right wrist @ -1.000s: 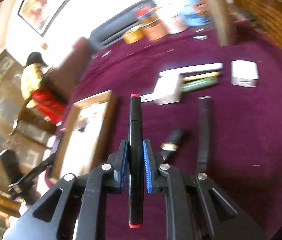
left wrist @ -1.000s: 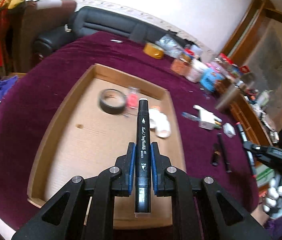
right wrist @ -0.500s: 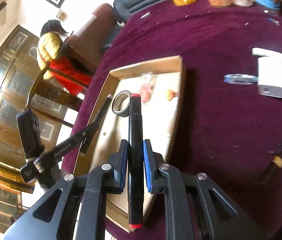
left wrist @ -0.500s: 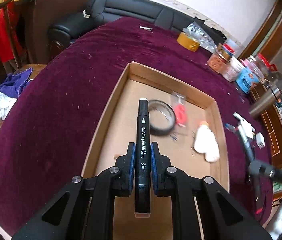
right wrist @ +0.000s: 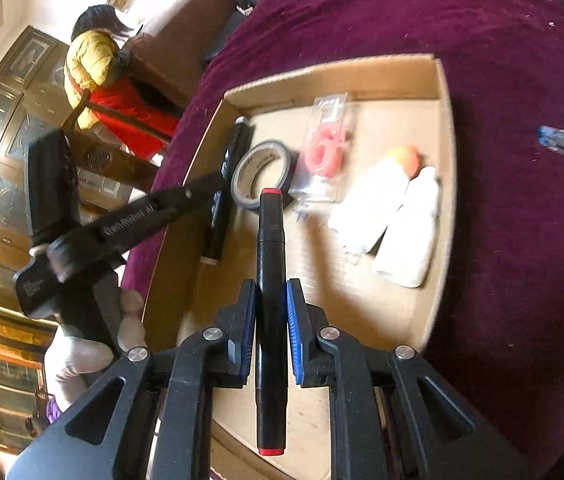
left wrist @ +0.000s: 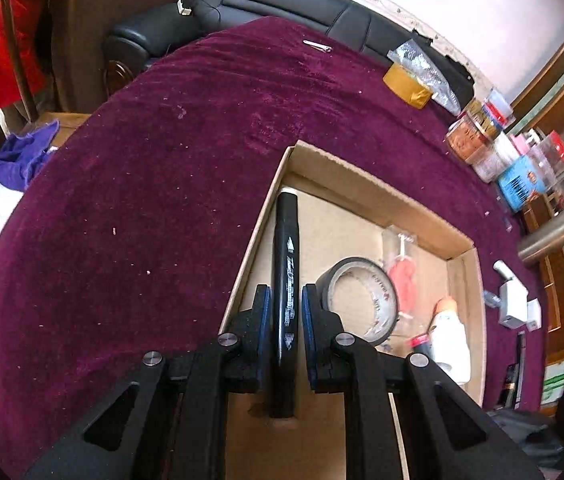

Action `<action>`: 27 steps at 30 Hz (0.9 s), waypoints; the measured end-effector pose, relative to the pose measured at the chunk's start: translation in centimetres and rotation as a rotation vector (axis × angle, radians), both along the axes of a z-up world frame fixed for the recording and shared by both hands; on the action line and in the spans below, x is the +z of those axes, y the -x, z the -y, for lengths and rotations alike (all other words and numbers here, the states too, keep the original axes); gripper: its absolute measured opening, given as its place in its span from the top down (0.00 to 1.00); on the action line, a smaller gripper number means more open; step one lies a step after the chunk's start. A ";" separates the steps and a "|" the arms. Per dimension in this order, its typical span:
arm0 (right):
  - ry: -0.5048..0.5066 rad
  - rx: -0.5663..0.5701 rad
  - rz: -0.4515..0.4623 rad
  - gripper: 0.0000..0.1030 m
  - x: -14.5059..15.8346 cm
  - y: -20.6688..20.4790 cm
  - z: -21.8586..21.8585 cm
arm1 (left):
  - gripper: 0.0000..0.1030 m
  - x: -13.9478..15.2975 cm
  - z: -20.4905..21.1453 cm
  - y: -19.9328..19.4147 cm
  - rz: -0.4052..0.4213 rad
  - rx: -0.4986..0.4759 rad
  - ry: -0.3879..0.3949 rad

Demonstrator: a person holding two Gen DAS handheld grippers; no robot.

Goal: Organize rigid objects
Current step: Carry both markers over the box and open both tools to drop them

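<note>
The right gripper (right wrist: 270, 332) was clamped on a red-capped marker (right wrist: 269, 280), jaws unchanged from a second earlier. It now hung over the near part of the cardboard tray (right wrist: 446, 92); a second before it had been over bare cloth with the tray off to its left.

The left gripper (left wrist: 285, 340) had a black marker (left wrist: 285, 280) between its blue pads. Its jaws had just been opening a little, and a thin gap showed on either side of the marker, so the pads looked barely off it. The marker lay along the tray's (left wrist: 253, 232) left wall, its far tip close to the far left corner. Half a second earlier it had been held out over the tray's middle, above the tape roll.

Beside it in the tray sat the tape roll (left wrist: 358, 304), then a clear packet with something pink (left wrist: 402, 276) inside, then white bottles (right wrist: 394, 216) to the right.

Beyond the tray the purple cloth (left wrist: 161, 160) ran back to a roll of brown tape (left wrist: 406, 84) and some jars (left wrist: 470, 140) at the far edge. A person in a yellow jacket (right wrist: 89, 60) sat past the table.
</note>
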State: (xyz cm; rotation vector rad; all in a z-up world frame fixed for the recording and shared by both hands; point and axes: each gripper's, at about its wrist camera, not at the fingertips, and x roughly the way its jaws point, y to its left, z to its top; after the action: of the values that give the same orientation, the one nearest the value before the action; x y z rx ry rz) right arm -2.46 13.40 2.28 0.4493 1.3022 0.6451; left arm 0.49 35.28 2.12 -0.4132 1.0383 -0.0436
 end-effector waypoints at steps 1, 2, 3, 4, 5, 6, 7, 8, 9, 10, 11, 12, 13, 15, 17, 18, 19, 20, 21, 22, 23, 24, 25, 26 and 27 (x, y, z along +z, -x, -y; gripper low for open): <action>0.003 0.014 -0.004 0.87 -0.2 0.0 -0.5 | 0.84 0.2 -0.2 0.4 0.011 -0.002 0.016; 0.006 0.028 -0.007 0.87 -0.3 -0.3 -1.5 | 0.83 0.4 -0.4 0.8 0.024 -0.001 0.026; 0.007 0.041 -0.012 0.87 -0.4 -0.3 -1.8 | 0.80 0.8 -0.6 1.3 0.038 0.003 0.032; 0.009 0.054 -0.016 0.87 -0.5 -0.3 -2.2 | 0.74 1.2 -0.7 1.8 0.054 0.007 0.037; 0.013 0.063 -0.019 0.87 -0.7 -0.4 -2.7 | 0.72 1.9 -1.1 2.9 0.086 0.015 0.046; 0.017 0.070 -0.021 0.87 -0.8 -0.6 -3.2 | 0.67 2.4 -1.3 3.4 0.102 0.021 0.051; 0.022 0.075 -0.022 0.87 -1.0 -0.7 -3.6 | 0.66 3.0 -1.7 4.3 0.126 0.031 0.060; 0.026 0.075 -0.023 0.87 -1.1 -0.9 -4.2 | 0.66 3.6 -2.1 5.4 0.154 0.041 0.070; 0.028 0.075 -0.020 0.87 -1.1 -1.1 -4.6 | 0.65 4.1 -2.4 6.1 0.173 0.047 0.074; 0.031 0.073 -0.014 0.87 -1.2 -1.4 -5.0 | 0.64 4.8 -2.7 7.3 0.202 0.058 0.069; 0.039 0.065 -0.003 0.87 -1.2 -1.6 -5.3 | 0.63 5.2 -2.9 7.8 0.217 0.066 0.063; 0.053 0.053 0.017 0.87 -1.0 -2.0 -5.6 | 0.62 5.7 -3.1 8.7 0.238 0.076 0.055; 0.066 0.042 0.033 0.86 -0.9 -2.2 -5.8 | 0.61 5.8 -3.2 9.0 0.248 0.082 0.048; 0.099 0.034 0.067 0.85 -0.6 -2.3 -6.2 | 0.61 6.4 -3.3 10.2 0.269 0.092 0.029; 0.091 0.044 0.089 0.84 0.0 -1.9 -6.2 | 0.59 6.8 -3.3 11.4 0.287 0.098 0.024; 0.083 0.048 0.101 0.84 0.5 -1.5 -5.9 | 0.56 7.0 -3.1 11.5 0.290 0.098 0.022; 0.082 0.046 0.116 0.84 1.1 -1.1 -5.6 | 0.55 7.2 -2.9 11.9 0.296 0.098 0.019; 0.084 0.044 0.140 0.84 1.8 -0.6 -5.1 | 0.55 7.4 -2.7 12.5 0.305 0.099 0.016; 0.084 0.042 0.163 0.84 2.5 -0.1 -4.5 | 0.55 7.6 -2.6 13.0 0.312 0.101 0.015; 0.086 0.035 0.191 0.84 3.4 0.5 -3.8 | 0.55 7.8 -2.4 13.4 0.316 0.101 0.014; 0.089 0.026 0.223 0.84 4.3 1.2 -2.9 | 0.55 8.1 -2.1 13.9 0.322 0.100 0.019; 0.090 0.018 0.252 0.84 5.2 2.0 -1.9 | 0.55 8.3 -1.9 14.5 0.330 0.096 0.030; 0.094 0.007 0.285 0.84 6.2 2.8 -0.9 | 0.55 8.6 -1.7 15.1 0.336 0.091 0.038; 0.101 -0.006 0.320 0.84 7.2 3.7 0.3 | 0.55 8.8 -1.3 15.4 0.342 0.087 0.043; 0.111 -0.023 0.361 0.84 8.4 4.8 1.8 | 0.55 9.1 -1.0 15.8 0.348 0.083 0.048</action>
State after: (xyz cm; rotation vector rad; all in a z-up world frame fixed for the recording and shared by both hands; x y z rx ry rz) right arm -7.26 11.58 10.65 0.2422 0.9827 0.6001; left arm -15.29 36.27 11.23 -0.4733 0.6775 -0.0636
